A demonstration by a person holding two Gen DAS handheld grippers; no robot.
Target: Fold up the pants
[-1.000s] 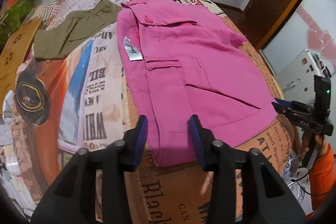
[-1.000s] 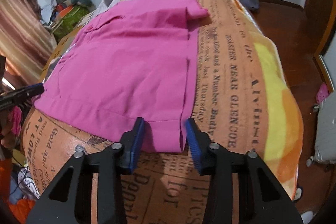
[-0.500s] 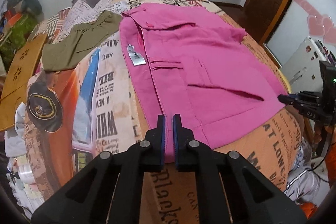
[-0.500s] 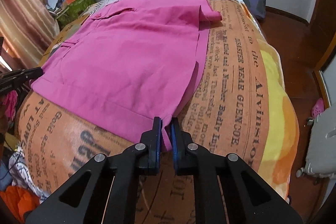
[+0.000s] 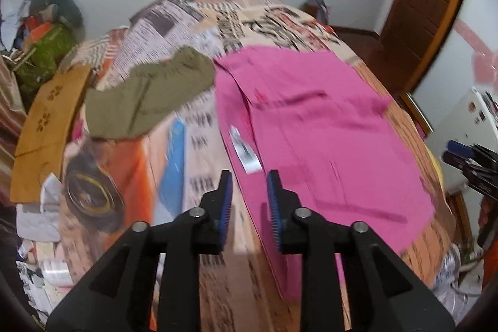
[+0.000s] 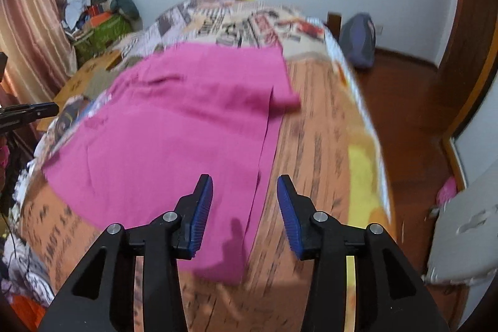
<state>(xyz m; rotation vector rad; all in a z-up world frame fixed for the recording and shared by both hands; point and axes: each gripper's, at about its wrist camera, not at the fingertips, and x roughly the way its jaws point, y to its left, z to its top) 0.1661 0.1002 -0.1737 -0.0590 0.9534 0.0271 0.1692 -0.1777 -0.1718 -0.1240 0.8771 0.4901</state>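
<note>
Pink pants (image 5: 311, 126) lie flat on the newsprint bedspread (image 6: 320, 145). Left gripper (image 5: 247, 201) and right gripper (image 6: 244, 204) gape, empty. Only the left view shows olive garment (image 5: 146, 95) at ten o'clock.

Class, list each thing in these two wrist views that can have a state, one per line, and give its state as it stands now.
left gripper: open, holding nothing, over the pants' edge.
right gripper: open, holding nothing, over the pants' near corner.
pink pants: spread flat on the bed, pocket side up, white tag showing.
olive garment: lying crumpled beside the pink pants.
printed bedspread: spread over the bed.
</note>
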